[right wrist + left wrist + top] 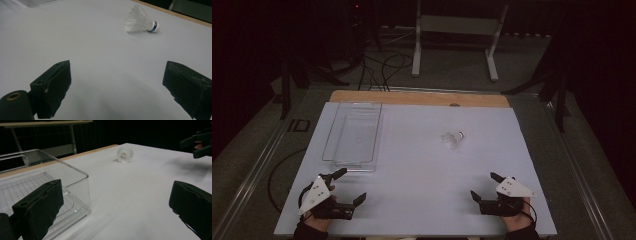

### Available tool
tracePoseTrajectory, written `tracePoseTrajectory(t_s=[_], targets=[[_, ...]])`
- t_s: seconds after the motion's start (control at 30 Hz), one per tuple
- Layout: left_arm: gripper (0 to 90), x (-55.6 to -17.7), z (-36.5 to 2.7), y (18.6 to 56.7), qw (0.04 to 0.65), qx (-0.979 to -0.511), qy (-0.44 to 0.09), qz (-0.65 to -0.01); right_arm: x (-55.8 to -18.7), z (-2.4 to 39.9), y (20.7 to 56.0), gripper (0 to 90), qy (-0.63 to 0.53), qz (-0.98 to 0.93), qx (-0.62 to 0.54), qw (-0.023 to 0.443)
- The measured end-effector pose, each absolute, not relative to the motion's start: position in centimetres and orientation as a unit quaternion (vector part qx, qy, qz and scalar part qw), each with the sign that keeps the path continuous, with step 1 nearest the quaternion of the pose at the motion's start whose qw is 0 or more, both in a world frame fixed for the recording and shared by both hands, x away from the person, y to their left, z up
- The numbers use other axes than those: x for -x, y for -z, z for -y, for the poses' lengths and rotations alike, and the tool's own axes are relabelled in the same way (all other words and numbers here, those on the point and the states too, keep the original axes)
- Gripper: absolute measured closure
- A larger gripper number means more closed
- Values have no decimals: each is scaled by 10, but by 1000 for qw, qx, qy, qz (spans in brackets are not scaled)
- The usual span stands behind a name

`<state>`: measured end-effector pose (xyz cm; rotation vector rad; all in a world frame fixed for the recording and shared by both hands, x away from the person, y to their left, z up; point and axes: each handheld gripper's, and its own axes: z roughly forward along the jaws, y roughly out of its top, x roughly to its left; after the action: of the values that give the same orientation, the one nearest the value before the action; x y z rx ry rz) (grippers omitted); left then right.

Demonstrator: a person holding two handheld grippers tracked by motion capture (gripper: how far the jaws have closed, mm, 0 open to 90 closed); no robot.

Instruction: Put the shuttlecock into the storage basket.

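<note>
Shuttlecock [453, 139]: it lies on its side on the white counter [422, 190], a bit right of the middle, with nothing touching it.
Long line of the shuttlecock: in the high view the white cork end with the blue band points to about 2 o'clock, and the feather end points to about 8 o'clock.
Right tool [484, 187]: it rests by the near edge of the counter. Its jaws are wide apart and hold nothing.
Way from right tool: the shuttlecock lies at about 11 o'clock from it, well apart. In the right gripper view it [141, 21] sits up ahead, past the two black jaws.
Left tool [350, 186]: it also rests by the near edge, with its jaws spread and nothing in them.
Way from left tool: the shuttlecock lies at about 2 o'clock, farther off.
Clear box [354, 134]: it sits at about 12 o'clock from the left tool, with nothing in it that I can see.
Nearer hand: the right one, I think, so it looks like the one to reach. It would do well to close on the cork end, not on the soft feathers.
</note>
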<state>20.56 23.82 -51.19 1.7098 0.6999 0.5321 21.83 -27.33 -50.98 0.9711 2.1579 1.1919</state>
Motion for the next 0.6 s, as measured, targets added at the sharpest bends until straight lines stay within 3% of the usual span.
tracePoseTrajectory(t_s=[0.6], targets=[[2, -207, -234, 512, 570, -735, -221, -293, -216, 271, 510, 83, -430, -789, -353, 260]])
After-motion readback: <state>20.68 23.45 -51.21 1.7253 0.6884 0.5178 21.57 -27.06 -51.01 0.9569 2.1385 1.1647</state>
